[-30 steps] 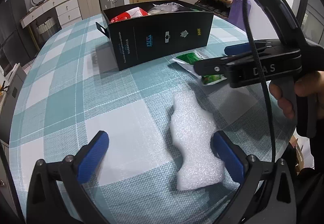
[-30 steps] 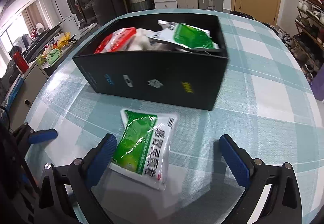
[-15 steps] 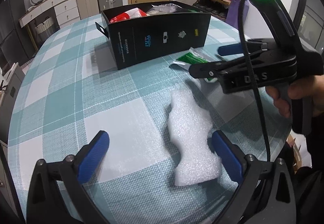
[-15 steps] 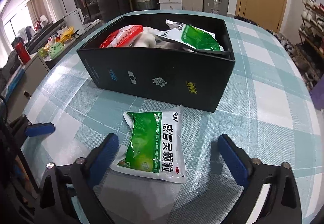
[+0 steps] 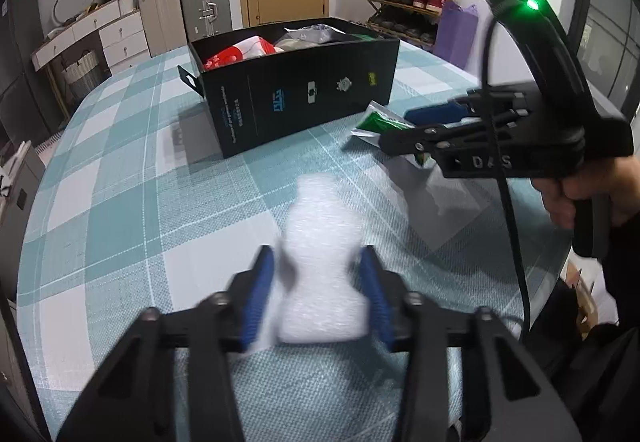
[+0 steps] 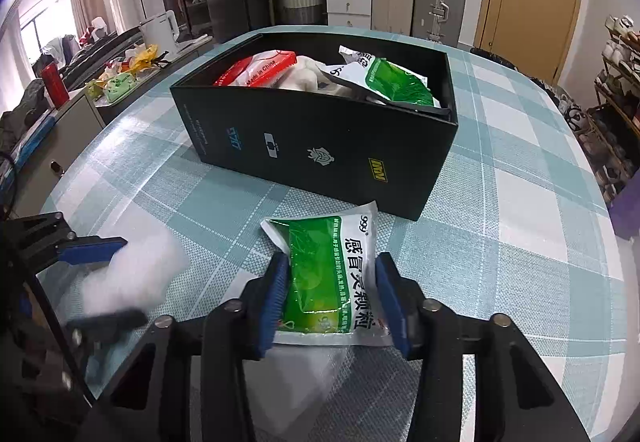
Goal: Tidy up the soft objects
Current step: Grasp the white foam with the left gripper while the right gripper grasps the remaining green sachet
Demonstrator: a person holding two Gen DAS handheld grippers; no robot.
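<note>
A white foam piece [image 5: 320, 226] lies on the checked tablecloth, and my left gripper [image 5: 316, 258] is shut on its narrow near end, both blue pads against its sides. In the right wrist view the same foam [image 6: 144, 270] shows blurred at the left between the left gripper's fingers [image 6: 92, 242]. A green and white medicine packet [image 6: 320, 242] lies just in front of the black box [image 6: 320, 146]. My right gripper [image 6: 332, 270] is closing its jaws on the packet, pads touching both long edges. A person's hand [image 5: 580, 194] holds that gripper [image 5: 400, 130].
The open black box [image 5: 304, 98] holds a red and white packet [image 6: 256, 70], a second green packet [image 6: 392, 82] and other soft things. The round table's edge [image 5: 552, 282] curves close on the right. Suitcases, drawers and a shoe rack stand beyond.
Both grippers' jaws have come in from wide open: the left onto the white foam piece, the right onto the green packet. Both hands stayed roughly where they were.
</note>
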